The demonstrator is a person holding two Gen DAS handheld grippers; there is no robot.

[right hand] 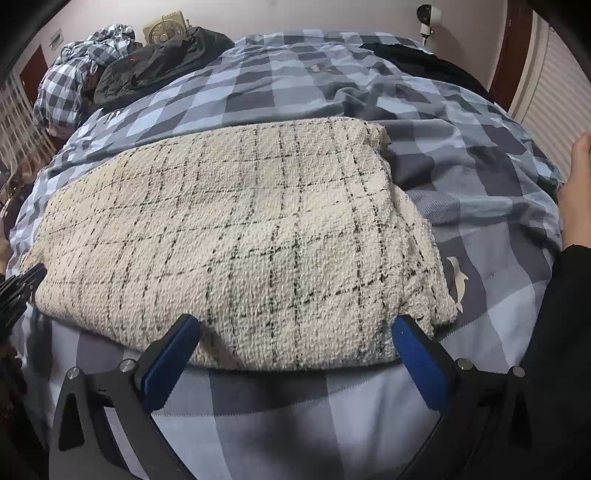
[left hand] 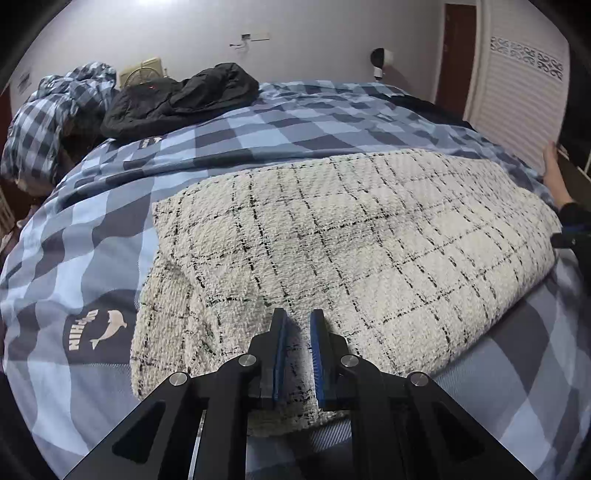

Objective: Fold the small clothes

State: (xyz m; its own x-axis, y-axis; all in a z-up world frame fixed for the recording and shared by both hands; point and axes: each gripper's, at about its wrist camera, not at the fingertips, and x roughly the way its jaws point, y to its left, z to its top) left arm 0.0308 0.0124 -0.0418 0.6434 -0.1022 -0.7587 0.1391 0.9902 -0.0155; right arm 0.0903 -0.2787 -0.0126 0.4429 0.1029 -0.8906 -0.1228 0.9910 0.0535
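A cream knitted garment with thin black check lines (left hand: 332, 236) lies folded flat on the blue checked bed cover (left hand: 258, 125). My left gripper (left hand: 297, 317) is shut on the garment's near edge, fabric pinched between its blue pads. In the right wrist view the same garment (right hand: 229, 236) fills the middle. My right gripper (right hand: 295, 325) is open wide and empty, its fingers either side of the garment's near right edge. The left gripper shows at the left edge (right hand: 16, 291).
A black jacket (left hand: 177, 96) and a bunched checked quilt (left hand: 55, 110) lie at the bed's far left. A small fan (right hand: 162, 31) stands behind them. A white slatted door (left hand: 517, 96) is at the right. A bare hand (right hand: 576, 177) is at the right.
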